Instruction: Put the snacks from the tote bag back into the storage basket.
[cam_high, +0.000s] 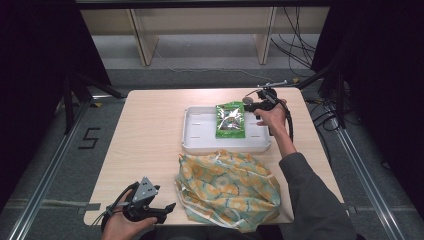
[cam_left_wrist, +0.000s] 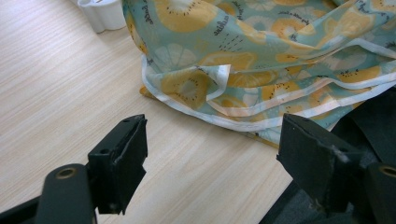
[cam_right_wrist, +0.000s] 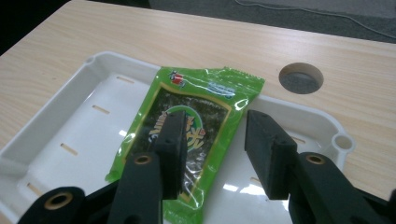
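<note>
R gripper (cam_right_wrist: 212, 154) at centre-bottom of its own view, 2 jaws spread w/ a gap, hovering over the green snack packet (cam_right_wrist: 187, 135), not pinching it. Packet lies flat in the white tray (cam_right_wrist: 56, 135), upper centre of the high view. L gripper (cam_left_wrist: 210, 163) bottom left there, jaws wide apart, just beside the fruit-print bag (cam_left_wrist: 280, 56) on the table (cam_left_wrist: 46, 93)

**Around the work**

A light wooden counter (cam_high: 150, 135) carries a crumpled fruit-print cloth bag (cam_high: 227, 187) at its near edge. A round hole (cam_right_wrist: 301, 78) pierces the counter's top. Beyond stands what looks like pale shelving (cam_high: 200, 30), with cables (cam_high: 295, 45) on the grey floor (cam_high: 40, 165).
</note>
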